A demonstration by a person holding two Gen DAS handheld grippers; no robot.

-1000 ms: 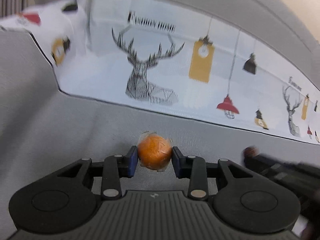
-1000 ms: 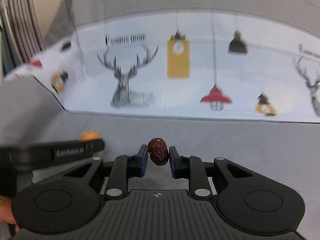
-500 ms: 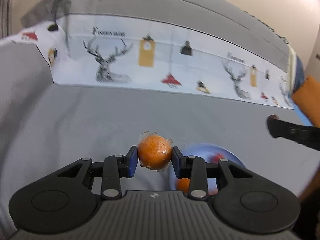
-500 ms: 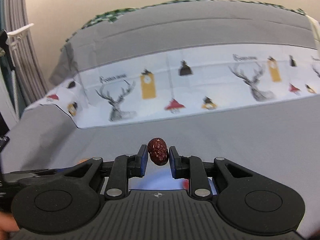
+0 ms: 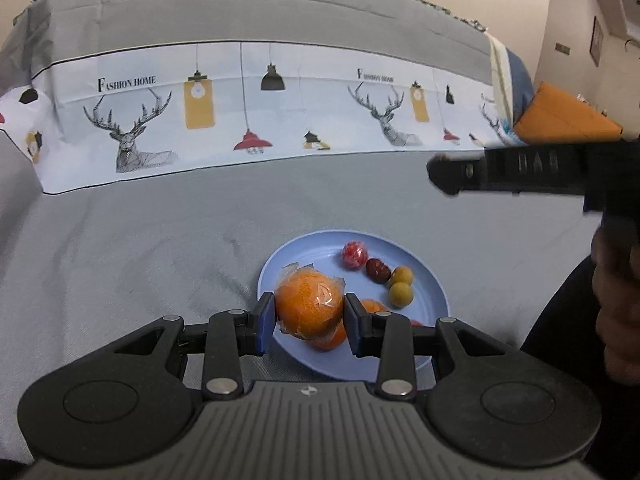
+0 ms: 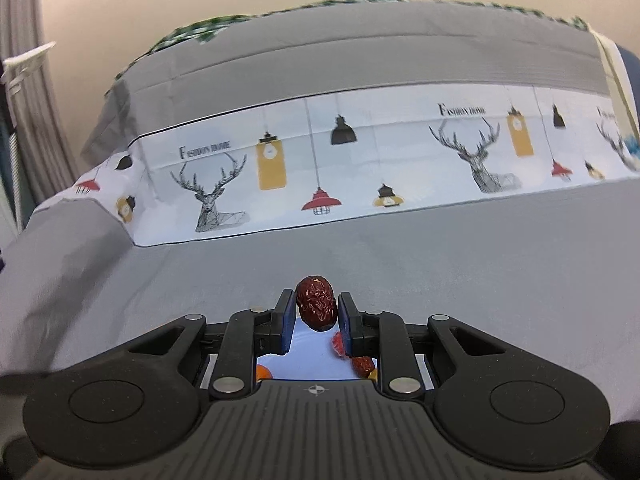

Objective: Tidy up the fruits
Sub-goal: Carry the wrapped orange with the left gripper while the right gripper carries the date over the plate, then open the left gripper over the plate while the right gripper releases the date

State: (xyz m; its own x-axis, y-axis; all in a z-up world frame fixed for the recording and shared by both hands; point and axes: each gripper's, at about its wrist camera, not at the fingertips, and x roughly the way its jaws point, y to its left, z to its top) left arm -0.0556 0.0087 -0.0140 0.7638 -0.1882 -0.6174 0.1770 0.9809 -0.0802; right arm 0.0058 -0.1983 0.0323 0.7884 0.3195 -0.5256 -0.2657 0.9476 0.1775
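Note:
My left gripper [image 5: 309,326] is shut on a plastic-wrapped orange [image 5: 309,304], held just above the near left part of a blue plate [image 5: 434,280]. On the plate lie a red wrapped fruit [image 5: 355,255], a dark red date [image 5: 377,270], two small yellow-green fruits [image 5: 400,294] and another orange [image 5: 374,306] partly hidden behind my fingers. My right gripper [image 6: 315,322] is shut on a wrinkled dark red date [image 6: 315,302] over the same plate [image 6: 308,360], which shows only through the gap below. In the left wrist view the right gripper [image 5: 438,170] reaches in from the right.
The plate rests on a grey bed cover [image 5: 160,240]. A white printed band with deer and lamps [image 5: 248,116] runs across behind it. An orange cushion [image 5: 560,116] sits at the far right. A person's hand [image 5: 616,280] shows at the right edge.
Both grippers have swung across the bed with their fruits still held. The blue plate came into view under them, and the views have steadied.

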